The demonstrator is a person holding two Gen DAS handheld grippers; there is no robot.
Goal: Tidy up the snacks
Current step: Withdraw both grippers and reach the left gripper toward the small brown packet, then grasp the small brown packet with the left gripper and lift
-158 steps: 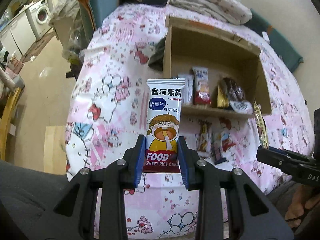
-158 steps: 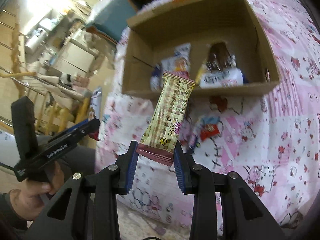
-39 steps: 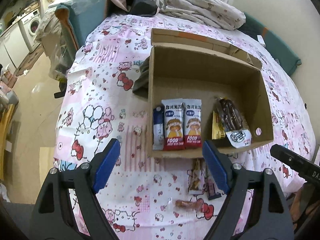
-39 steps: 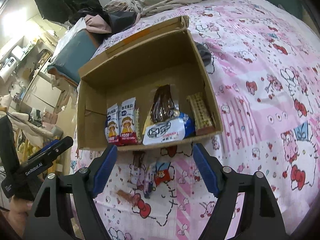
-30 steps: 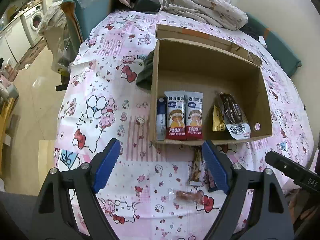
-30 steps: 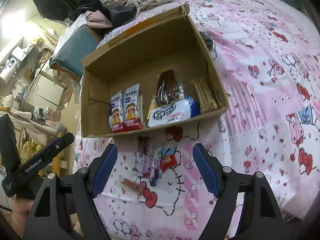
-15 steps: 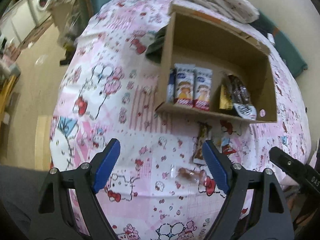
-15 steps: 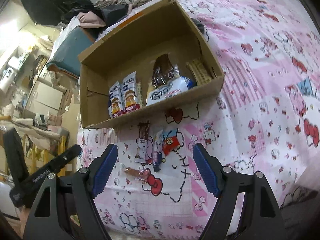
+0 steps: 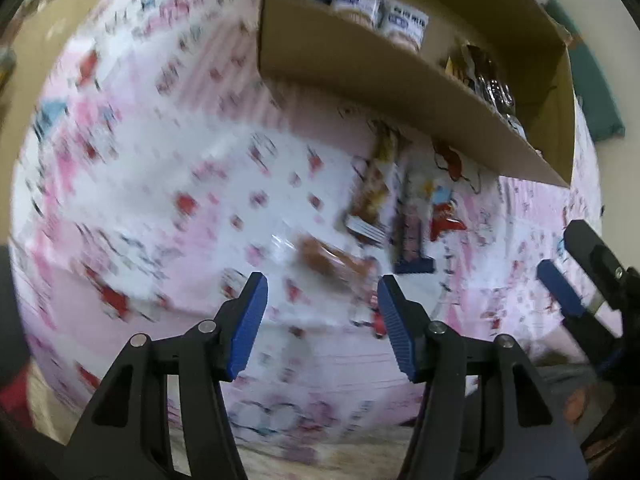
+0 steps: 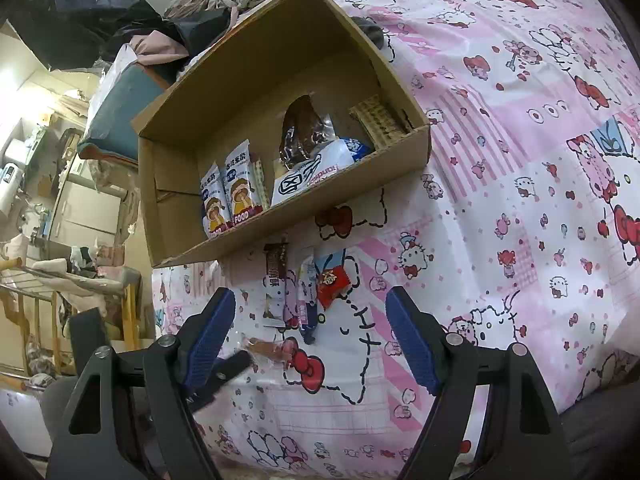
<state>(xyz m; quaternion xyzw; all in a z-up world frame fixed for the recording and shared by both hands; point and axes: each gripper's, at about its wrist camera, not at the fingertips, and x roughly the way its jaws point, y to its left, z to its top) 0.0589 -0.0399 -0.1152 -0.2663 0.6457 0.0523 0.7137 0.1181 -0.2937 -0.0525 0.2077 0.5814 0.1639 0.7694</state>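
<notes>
Loose snacks (image 10: 304,300) lie on the bedsheet (image 10: 500,208) before the box (image 10: 280,236) holding more packets (image 10: 230,194).

We see the left view smeared by motion: the sheet (image 9: 160,168) print and the wrappers ahead of the left gripper (image 9: 322,294) are unreadable. The box (image 9: 400,80) runs off the top edge. In the right view, the right gripper (image 10: 308,334) hides most of the other tool.

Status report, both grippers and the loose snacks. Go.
Left hand-held gripper closing above clear-wrapped brown snack, nothing gripped. Right hand-held gripper open, empty. Three more packets loose before cardboard box. Path clear.
</notes>
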